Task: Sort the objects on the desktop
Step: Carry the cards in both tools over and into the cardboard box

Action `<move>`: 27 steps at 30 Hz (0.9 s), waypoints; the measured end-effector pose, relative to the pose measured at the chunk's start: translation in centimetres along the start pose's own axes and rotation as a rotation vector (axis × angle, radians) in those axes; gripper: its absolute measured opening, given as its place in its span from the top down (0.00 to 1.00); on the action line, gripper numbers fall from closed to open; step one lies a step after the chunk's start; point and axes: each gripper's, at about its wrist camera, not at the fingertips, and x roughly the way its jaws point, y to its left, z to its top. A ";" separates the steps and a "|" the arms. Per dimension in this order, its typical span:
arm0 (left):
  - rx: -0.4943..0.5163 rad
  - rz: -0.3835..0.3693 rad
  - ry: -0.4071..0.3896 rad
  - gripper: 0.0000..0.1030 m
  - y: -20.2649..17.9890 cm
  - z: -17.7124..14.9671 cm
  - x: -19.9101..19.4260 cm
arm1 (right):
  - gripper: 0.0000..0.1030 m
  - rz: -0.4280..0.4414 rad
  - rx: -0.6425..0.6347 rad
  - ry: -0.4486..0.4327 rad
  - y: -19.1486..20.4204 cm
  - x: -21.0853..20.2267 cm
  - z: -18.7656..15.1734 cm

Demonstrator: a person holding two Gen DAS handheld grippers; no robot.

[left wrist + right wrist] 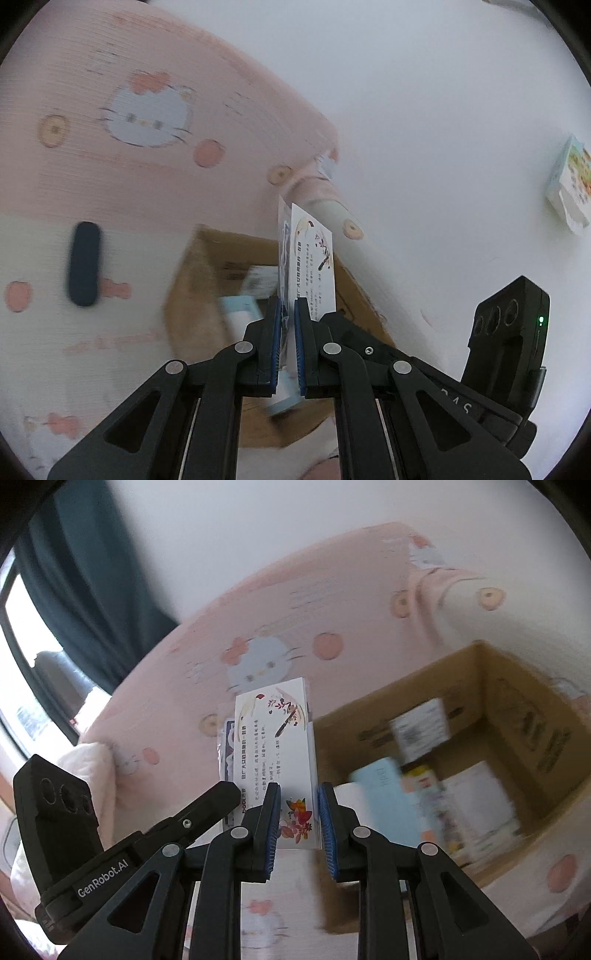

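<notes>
A slim printed card packet (312, 258) is pinched edge-on between the blue pads of the left gripper (289, 317). Around the same packet (275, 753) the right gripper (299, 805) is spread, its pads just beside the packet's edges. The packet is held above the near edge of an open cardboard box (517, 709), which is seen holding blurred items (461, 805). A pink cartoon-print cloth (110, 166) lies under the box, and a dark oblong object (84, 264) rests on it, well apart from the box.

We saw a pink bedsheet (229, 122) patterned with white cartoon cats and peach circles, a plain brown cardboard box (517, 716), a white card (275, 746) printed with dark text and red-orange leaves, and black claws padded in blue.
</notes>
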 end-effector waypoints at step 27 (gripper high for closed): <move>-0.076 0.001 0.263 0.93 -5.3 -4.9 16.3 | 0.82 -0.170 0.032 0.141 -14.8 0.5 3.6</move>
